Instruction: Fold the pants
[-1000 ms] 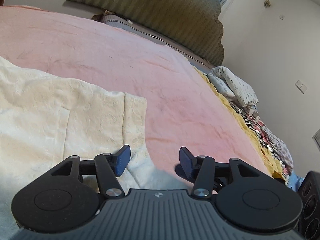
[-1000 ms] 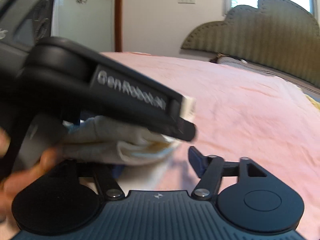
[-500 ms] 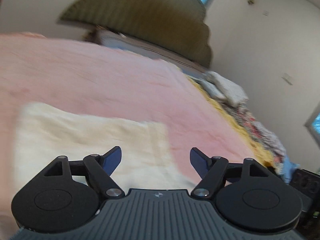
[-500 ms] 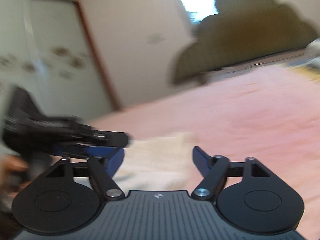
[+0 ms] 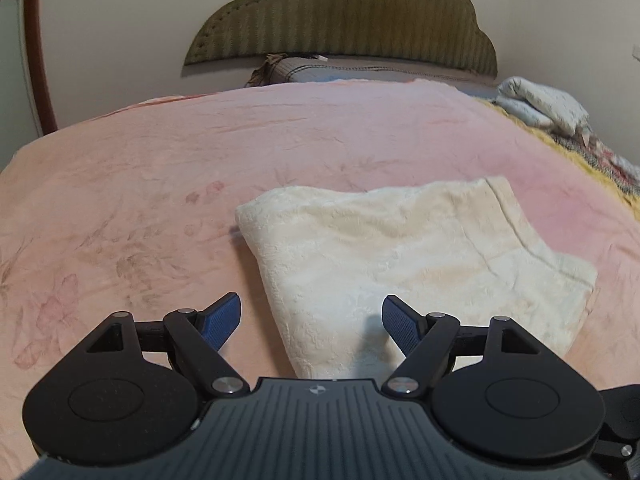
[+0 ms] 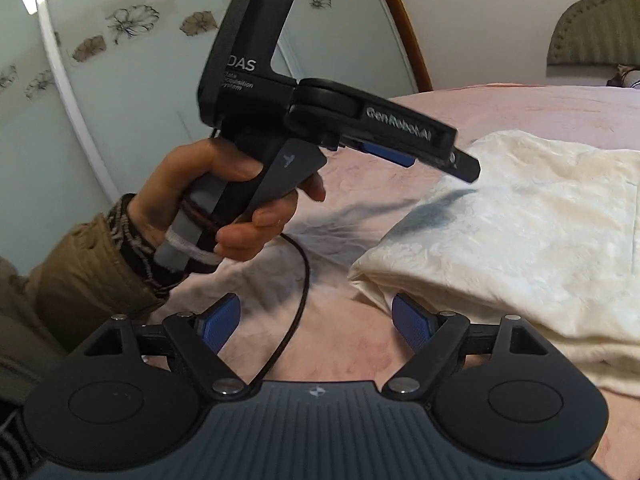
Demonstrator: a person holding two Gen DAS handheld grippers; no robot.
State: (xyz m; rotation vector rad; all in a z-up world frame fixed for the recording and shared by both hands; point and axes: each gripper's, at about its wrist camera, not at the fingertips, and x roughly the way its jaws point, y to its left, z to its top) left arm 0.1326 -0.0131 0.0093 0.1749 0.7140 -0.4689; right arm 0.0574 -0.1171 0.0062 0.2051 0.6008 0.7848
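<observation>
The cream pants (image 5: 420, 256) lie folded in a thick rectangle on the pink bedspread (image 5: 200, 168). My left gripper (image 5: 310, 316) is open and hovers over the fold's near left edge, with nothing pinched between its blue pads. In the right wrist view the same pants (image 6: 520, 232) fill the right side. My right gripper (image 6: 316, 316) stands open just short of their near corner, over bare bedspread. A hand (image 6: 224, 200) holds the left gripper (image 6: 448, 160) above the pants' left edge.
A padded olive headboard (image 5: 340, 24) and a grey pillow (image 5: 360, 70) stand at the far end. Piled bedding (image 5: 544, 104) lies on the bed's right edge. A black cable (image 6: 296, 300) hangs from the left tool. Mirrored wardrobe doors (image 6: 100, 60) stand on the left.
Both grippers have opened wider and pulled back from the cloth. The right gripper let the pants go and swung left. The pants now lie folded on the bed.
</observation>
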